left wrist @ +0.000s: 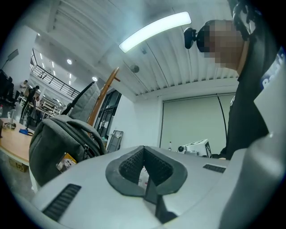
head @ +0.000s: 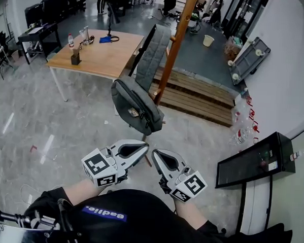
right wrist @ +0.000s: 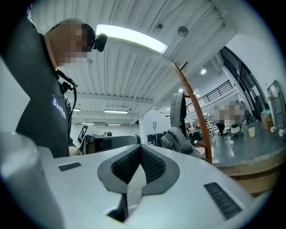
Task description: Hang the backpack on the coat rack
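Over at the left, a wooden table carries a bottle near its left edge. Low in the head view, the left gripper is held in front of the person with its jaws pressed together and nothing between them; its own view shows the ribbed pads meeting at the tips. Just beyond both grippers, the grey backpack hangs off the floor against the coat rack, one strap running up along the brown wooden pole to a peg. Neither gripper touches the bag. The right gripper sits beside the left one, tips nearly meeting, its jaws likewise closed and empty. Behind the rack lies a low wooden platform. At the far right, a black panel leans by the wall.
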`<move>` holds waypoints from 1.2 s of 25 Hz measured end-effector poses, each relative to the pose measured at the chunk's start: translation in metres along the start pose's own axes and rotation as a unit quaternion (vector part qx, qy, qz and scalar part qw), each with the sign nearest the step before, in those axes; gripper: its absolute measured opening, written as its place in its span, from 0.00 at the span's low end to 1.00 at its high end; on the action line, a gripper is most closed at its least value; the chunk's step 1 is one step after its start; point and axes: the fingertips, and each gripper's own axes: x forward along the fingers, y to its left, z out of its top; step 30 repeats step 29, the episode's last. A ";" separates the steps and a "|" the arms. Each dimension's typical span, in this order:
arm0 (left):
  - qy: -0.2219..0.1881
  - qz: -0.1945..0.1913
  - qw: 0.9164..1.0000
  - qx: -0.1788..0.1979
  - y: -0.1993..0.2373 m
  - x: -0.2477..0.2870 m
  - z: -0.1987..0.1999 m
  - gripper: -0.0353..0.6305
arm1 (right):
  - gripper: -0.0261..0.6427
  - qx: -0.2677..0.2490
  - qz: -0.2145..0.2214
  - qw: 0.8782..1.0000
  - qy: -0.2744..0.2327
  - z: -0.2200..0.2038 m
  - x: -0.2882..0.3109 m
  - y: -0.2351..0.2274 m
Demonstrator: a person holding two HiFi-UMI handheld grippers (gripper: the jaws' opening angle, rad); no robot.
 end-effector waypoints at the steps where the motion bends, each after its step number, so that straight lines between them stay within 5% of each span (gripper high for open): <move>1: 0.000 -0.002 1.000 0.001 -0.002 0.000 -0.001 0.07 | 0.05 -0.005 -0.001 1.000 0.001 0.000 -0.001 0.001; 30: 0.016 0.007 1.000 0.008 -0.019 -0.012 -0.005 0.07 | 0.05 -0.004 0.012 1.000 -0.001 -0.001 -0.003 0.019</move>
